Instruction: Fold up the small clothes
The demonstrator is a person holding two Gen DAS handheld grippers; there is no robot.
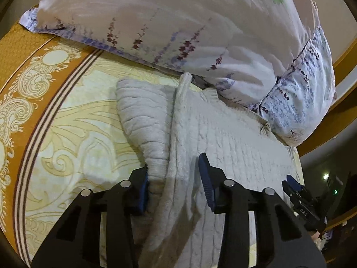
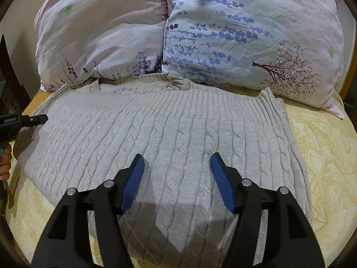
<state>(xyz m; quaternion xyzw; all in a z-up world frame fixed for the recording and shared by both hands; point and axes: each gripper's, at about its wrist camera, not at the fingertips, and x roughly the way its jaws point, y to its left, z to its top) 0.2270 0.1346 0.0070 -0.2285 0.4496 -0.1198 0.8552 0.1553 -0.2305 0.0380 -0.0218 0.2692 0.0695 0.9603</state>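
A cream cable-knit sweater [image 2: 178,134] lies flat on the bed, its ribbed hem toward the pillows. In the left wrist view the sweater [image 1: 223,138] has one sleeve [image 1: 142,116] lying out to the left. My left gripper [image 1: 175,178] is open, its jaws on either side of the sleeve's base, the left pad touching the knit. My right gripper [image 2: 176,178] is open and empty just above the sweater's middle. The right gripper also shows at the right edge of the left wrist view [image 1: 296,189]. The left gripper's tip shows at the sweater's left edge in the right wrist view [image 2: 33,119].
Two floral pillows [image 2: 223,33] lie at the head of the bed, touching the sweater's far edge. The yellow patterned bedsheet [image 1: 78,134] with an orange border [image 1: 26,78] spreads to the left. A wooden bed frame [image 1: 343,67] runs at the right.
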